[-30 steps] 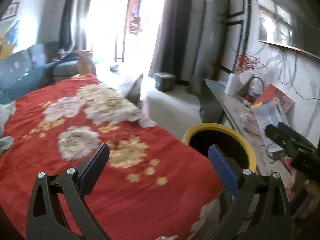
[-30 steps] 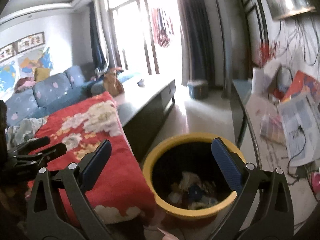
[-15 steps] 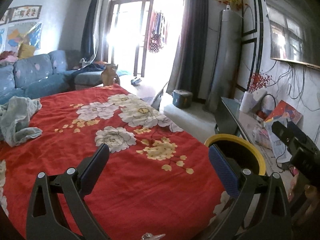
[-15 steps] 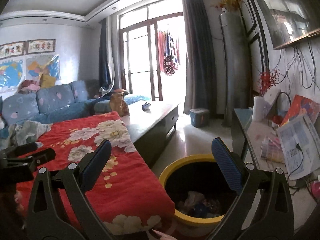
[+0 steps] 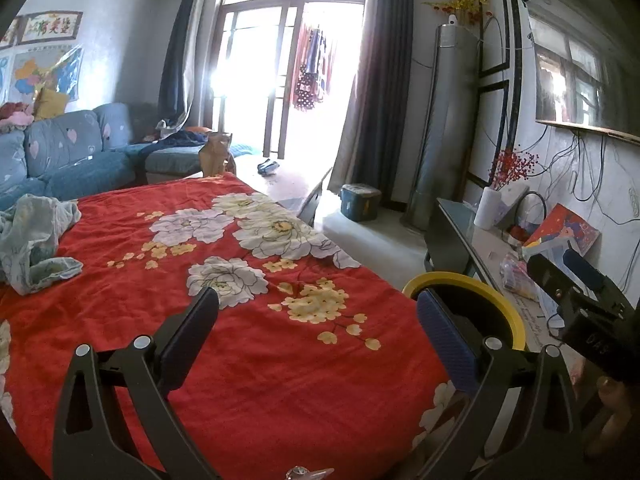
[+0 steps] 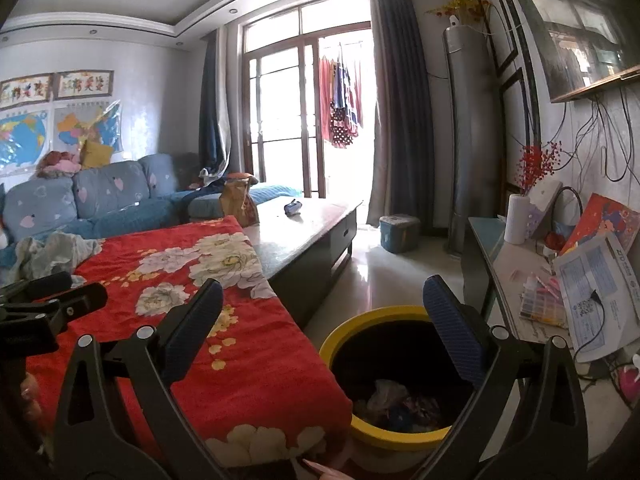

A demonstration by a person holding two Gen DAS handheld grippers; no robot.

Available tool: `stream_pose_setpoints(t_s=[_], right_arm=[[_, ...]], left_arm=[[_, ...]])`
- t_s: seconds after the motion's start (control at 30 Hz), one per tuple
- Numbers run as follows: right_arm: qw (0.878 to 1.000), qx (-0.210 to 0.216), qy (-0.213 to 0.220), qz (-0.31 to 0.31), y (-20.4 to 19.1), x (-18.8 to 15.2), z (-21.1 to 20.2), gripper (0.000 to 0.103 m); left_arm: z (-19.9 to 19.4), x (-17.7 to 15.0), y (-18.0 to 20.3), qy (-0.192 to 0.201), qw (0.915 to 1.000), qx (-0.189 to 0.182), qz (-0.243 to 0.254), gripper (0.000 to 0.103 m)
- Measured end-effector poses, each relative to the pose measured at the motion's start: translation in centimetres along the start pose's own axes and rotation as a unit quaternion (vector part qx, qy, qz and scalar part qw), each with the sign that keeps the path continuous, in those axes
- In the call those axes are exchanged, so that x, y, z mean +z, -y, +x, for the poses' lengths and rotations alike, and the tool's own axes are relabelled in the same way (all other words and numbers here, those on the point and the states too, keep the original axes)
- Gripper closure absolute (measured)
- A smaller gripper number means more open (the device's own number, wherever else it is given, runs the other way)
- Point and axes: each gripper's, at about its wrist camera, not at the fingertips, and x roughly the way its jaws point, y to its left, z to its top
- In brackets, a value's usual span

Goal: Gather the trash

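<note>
Beside the yellow bin (image 6: 400, 364), both grippers have tilted up since a second ago; left gripper (image 5: 316, 320) and right gripper (image 6: 320, 316) fingers apart, empty. Trash (image 6: 400, 402) sits inside bin; drop looks done.

A cloth-covered table (image 6: 240, 344) with a bin (image 6: 360, 428) to its right.
Trash (image 6: 400, 400) lies in the bin; a sofa (image 6: 100, 204) stands far left, a side table (image 6: 516, 276) right.

Glass doors (image 5: 280, 80) blow out white (fisheye-bent edges).
</note>
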Motion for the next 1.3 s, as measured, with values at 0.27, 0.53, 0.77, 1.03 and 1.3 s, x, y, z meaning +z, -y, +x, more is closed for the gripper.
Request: stream_pose_setpoints(t_s=[0.27,0.53,0.77,1.03,1.3], right_arm=[[1.000,0.000,0.000,0.000,0.03,0.01,-0.01,0.011],[1.000,-0.002,0.001,0.002,0.21,0.05,0.01,0.011],[1.000,-0.004,-0.001,0.006,0.42,-0.26,-0.02,0.011],[1.000,-0.004,-0.001,0.007,0.39,-0.29,-0.03,0.011],[1.000,-0.005,-0.002,0.007,0.42,-0.30,-0.01,0.011]], left_arm=[[-0.04,0.00,0.02,-0.002,1.0000,0.000,0.000,0.006],[-0.22,0.10,0.10,0.003,1.0000,-0.001,0.002,0.006],[-0.22,0.20,0.15,0.002,1.0000,0.000,0.001,0.006],[-0.21,0.18,0.13,0.003,1.0000,0.000,0.002,0.006],[-0.23,0.25,0.22,0.002,1.0000,-0.001,0.002,0.006]])
